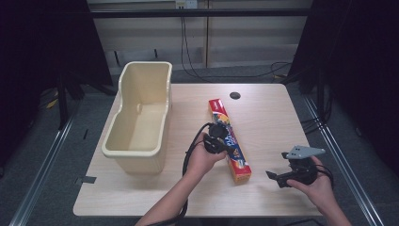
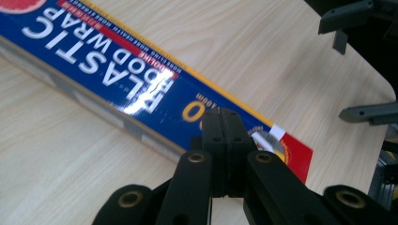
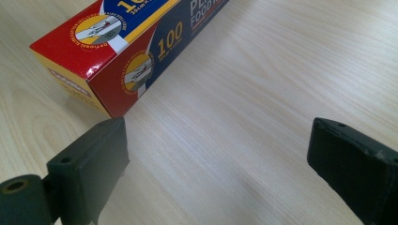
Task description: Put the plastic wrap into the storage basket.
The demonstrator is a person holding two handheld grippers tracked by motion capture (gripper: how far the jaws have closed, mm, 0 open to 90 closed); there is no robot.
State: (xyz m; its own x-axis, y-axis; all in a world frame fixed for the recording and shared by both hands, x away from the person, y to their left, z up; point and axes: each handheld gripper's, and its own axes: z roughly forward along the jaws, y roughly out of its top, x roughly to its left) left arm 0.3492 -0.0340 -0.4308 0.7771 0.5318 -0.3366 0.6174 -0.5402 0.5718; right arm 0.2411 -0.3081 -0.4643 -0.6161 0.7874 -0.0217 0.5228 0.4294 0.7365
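Cream bin (image 1: 141, 117), nothing inside

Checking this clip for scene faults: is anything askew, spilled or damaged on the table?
Nothing stands out. The plastic wrap box lies flat and intact, slanted across the table; the cream bin stands upright and empty. No spills.

A long blue-and-red plastic food wrap box (image 1: 230, 141) lies flat, diagonally, mid-table.
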